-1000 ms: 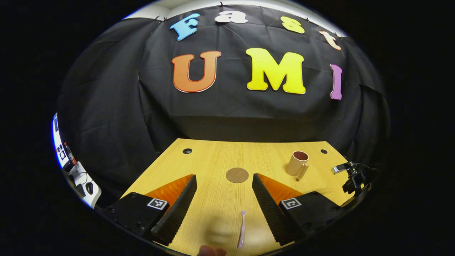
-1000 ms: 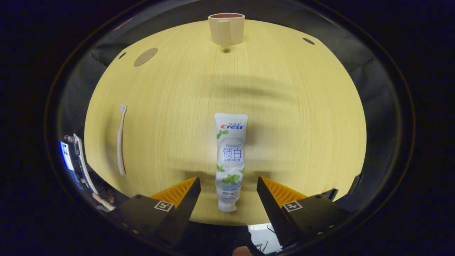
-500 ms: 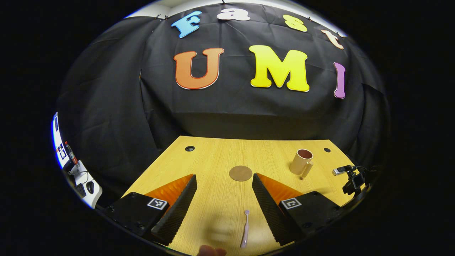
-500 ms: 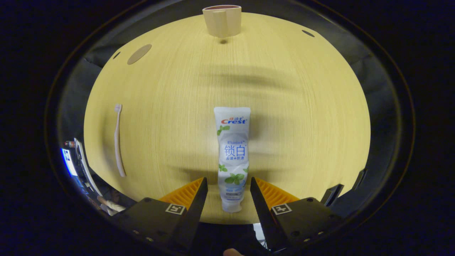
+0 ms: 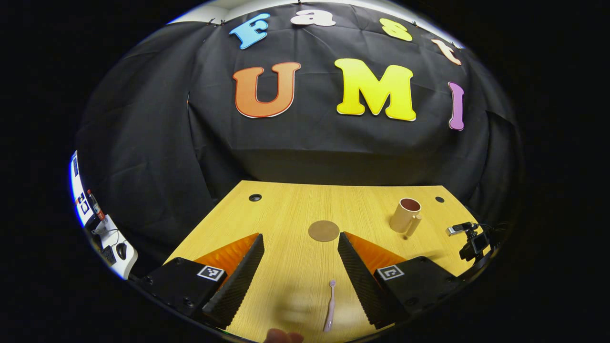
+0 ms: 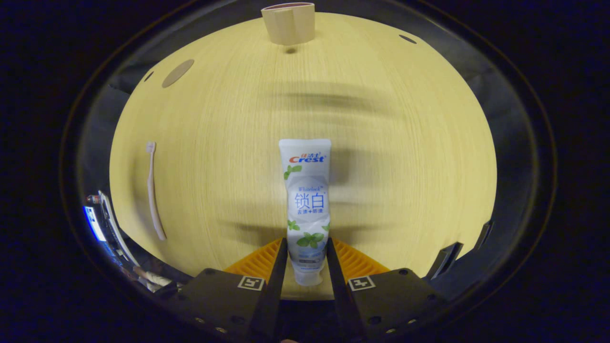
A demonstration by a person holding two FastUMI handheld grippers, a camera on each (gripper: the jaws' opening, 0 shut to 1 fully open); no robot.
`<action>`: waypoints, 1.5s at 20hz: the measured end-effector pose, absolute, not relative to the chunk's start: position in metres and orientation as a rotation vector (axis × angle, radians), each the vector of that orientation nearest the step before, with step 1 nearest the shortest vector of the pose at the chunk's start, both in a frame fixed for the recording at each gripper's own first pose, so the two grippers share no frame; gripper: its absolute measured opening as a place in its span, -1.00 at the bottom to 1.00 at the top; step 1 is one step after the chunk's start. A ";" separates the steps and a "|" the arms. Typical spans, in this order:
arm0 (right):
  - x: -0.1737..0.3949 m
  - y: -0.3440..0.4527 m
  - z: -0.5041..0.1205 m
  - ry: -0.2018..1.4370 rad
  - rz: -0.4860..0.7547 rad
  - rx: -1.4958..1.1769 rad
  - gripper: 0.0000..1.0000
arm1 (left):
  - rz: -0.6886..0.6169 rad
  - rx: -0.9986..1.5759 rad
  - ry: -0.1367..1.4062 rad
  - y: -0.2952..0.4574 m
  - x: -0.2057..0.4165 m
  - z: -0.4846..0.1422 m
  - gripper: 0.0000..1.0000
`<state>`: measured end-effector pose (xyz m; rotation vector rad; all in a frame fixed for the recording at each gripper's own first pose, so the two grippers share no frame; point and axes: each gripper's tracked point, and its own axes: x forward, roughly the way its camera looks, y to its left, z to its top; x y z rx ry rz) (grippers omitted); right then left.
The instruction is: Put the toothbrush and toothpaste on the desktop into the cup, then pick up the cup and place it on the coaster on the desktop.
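Right gripper (image 6: 306, 267) seemingly clamps the toothpaste (image 6: 305, 209) near its cap; left gripper (image 5: 301, 281) gapes wide.

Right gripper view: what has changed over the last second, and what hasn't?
The right gripper has closed from wide open onto the cap end of the toothpaste, both fingers now against it. The left gripper remains open above the toothbrush. Cup and coaster unmoved.

Toothpaste (image 6: 306, 209) cap end hidden between the right hand-held gripper (image 6: 305, 281) fingers.
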<state>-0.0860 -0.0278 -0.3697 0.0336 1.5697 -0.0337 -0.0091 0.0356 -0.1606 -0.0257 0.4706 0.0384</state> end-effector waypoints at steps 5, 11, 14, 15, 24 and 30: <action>-0.085 -0.028 -0.368 1.581 -0.036 0.034 -0.08 | 0.041 -0.029 0.482 0.038 -0.009 -0.164 1.00; -0.085 -0.027 -0.368 1.588 -0.043 0.058 -0.14 | 0.037 -0.025 0.514 0.041 -0.013 -0.174 1.00; -0.085 -0.026 -0.368 1.586 -0.045 0.074 -0.13 | 0.037 -0.027 0.538 0.041 -0.016 -0.181 1.00; -0.085 -0.025 -0.367 1.585 -0.046 0.088 -0.15 | 0.035 -0.027 0.546 0.041 -0.017 -0.183 1.00; -0.083 -0.023 -0.364 1.573 -0.045 0.117 -0.20 | 0.010 -0.023 0.584 0.035 -0.023 -0.196 1.00; -0.076 -0.026 -0.357 1.516 -0.043 0.112 -0.20 | -0.053 0.004 0.652 0.022 -0.036 -0.218 1.00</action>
